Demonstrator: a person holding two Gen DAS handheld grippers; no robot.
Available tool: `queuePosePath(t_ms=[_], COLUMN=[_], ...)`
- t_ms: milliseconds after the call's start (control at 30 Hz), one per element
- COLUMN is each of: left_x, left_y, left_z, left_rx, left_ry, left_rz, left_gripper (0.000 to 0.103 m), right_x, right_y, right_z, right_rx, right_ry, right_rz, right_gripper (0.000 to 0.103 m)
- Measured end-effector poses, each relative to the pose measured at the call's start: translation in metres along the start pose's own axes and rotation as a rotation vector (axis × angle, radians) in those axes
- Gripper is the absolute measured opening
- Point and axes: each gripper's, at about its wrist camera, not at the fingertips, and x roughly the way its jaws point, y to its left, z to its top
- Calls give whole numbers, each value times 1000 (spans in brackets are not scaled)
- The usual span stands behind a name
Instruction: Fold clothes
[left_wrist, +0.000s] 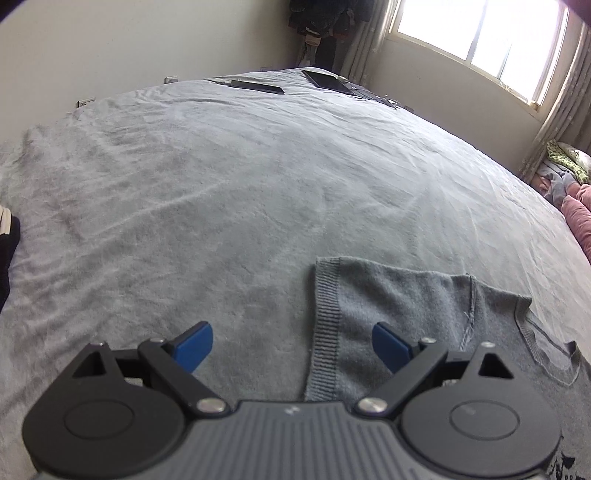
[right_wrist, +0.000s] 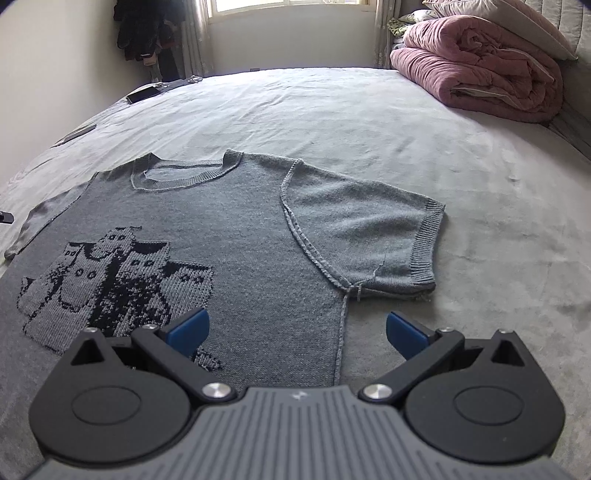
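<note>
Sweater (right_wrist: 229, 229) flat on grey bed (right_wrist: 369, 122), unfolded; left gripper (left_wrist: 291, 345) and right gripper (right_wrist: 295, 332) both spread wide, holding nothing.

Daylit, window (left_wrist: 480, 33) blown out w/ glare, fisheye-bent edges, soft shadows.

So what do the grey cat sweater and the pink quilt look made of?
Grey cat sweater: knitted yarn, matte, wool or cotton unclear; visible stitch texture, ribbed sleeve cuff, cat motif knitted in. Pink quilt: soft padded fabric, matte; thick puffy folds, fibre not discernible.
</note>
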Motion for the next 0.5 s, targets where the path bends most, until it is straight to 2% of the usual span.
queuePosePath(t_ms=[133, 167, 233, 333, 433, 500], left_x=[14, 16, 18, 20, 22, 23], left_y=[-2, -5, -8, -12, -16, -19], left_z=[2, 0, -1, -4, -6, -7], left_rx=[7, 20, 40, 69, 98, 118], left_ry=[-4, -4, -8, -15, -21, -25], left_rz=[-3, 3, 12, 25, 39, 48], left_gripper=[91, 87, 72, 69, 67, 67], right_x=[1, 2, 7, 10, 18, 29], right_y=[1, 2, 3, 3, 0, -5], right_z=[-3, -4, -4, -1, 1, -1], right_rx=[-39, -54, -79, -107, -115, -119], right_ry=[-44, -55, -61, -82, -87, -49], right_rz=[16, 18, 9, 16, 16, -2], right_gripper=[103, 103, 103, 96, 96, 96])
